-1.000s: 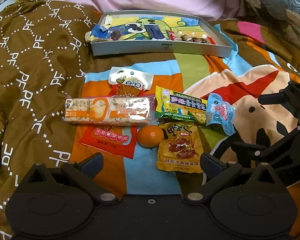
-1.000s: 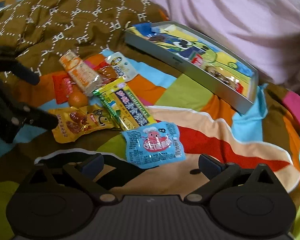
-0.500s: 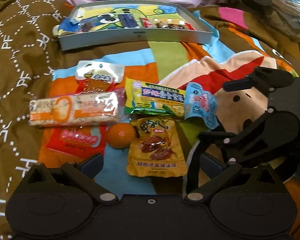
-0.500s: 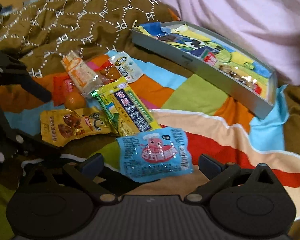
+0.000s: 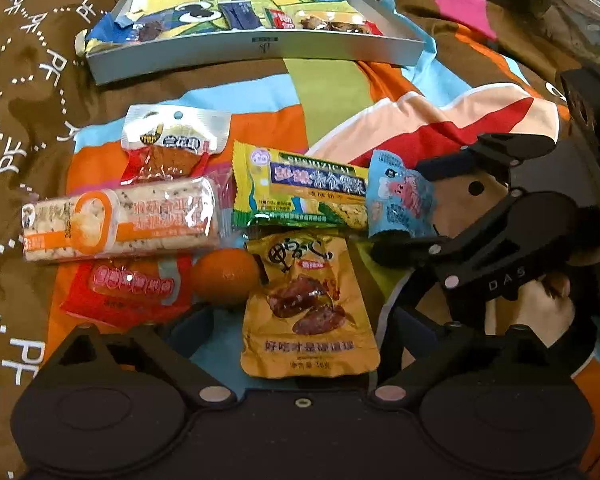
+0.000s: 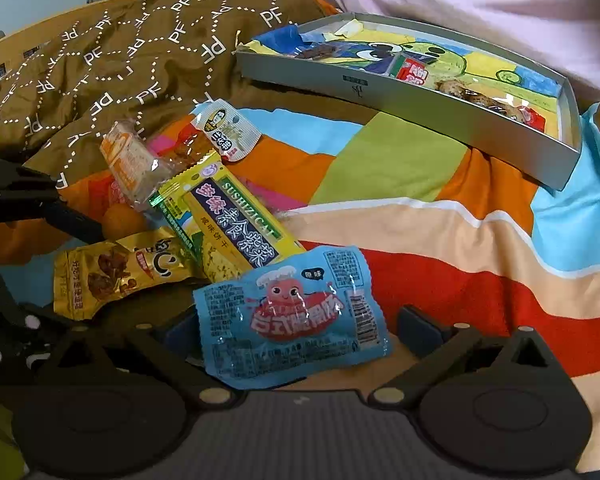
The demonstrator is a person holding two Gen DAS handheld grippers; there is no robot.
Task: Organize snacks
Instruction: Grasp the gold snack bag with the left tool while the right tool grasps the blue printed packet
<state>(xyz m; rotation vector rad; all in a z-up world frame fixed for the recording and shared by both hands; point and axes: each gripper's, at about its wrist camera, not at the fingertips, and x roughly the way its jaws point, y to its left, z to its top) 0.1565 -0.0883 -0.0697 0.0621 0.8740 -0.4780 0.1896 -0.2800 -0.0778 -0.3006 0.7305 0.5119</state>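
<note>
Snacks lie on a colourful blanket: a golden pouch, an orange, a yellow-green seaweed pack, a long rice bar, a red packet, a clear tofu packet and a blue sausage packet. My left gripper is open around the golden pouch's lower end. My right gripper is open with the blue packet between its fingers; it also shows in the left wrist view. A grey box holds several small snacks at the back.
A brown patterned quilt is bunched on the left. A pink cloth lies behind the box. The box also shows in the right wrist view, at the far right. The left gripper's frame shows at that view's left edge.
Both grippers have moved forward and lower. The golden pouch now sits between the left fingers and the blue packet between the right fingers. Both jaws stay open.
</note>
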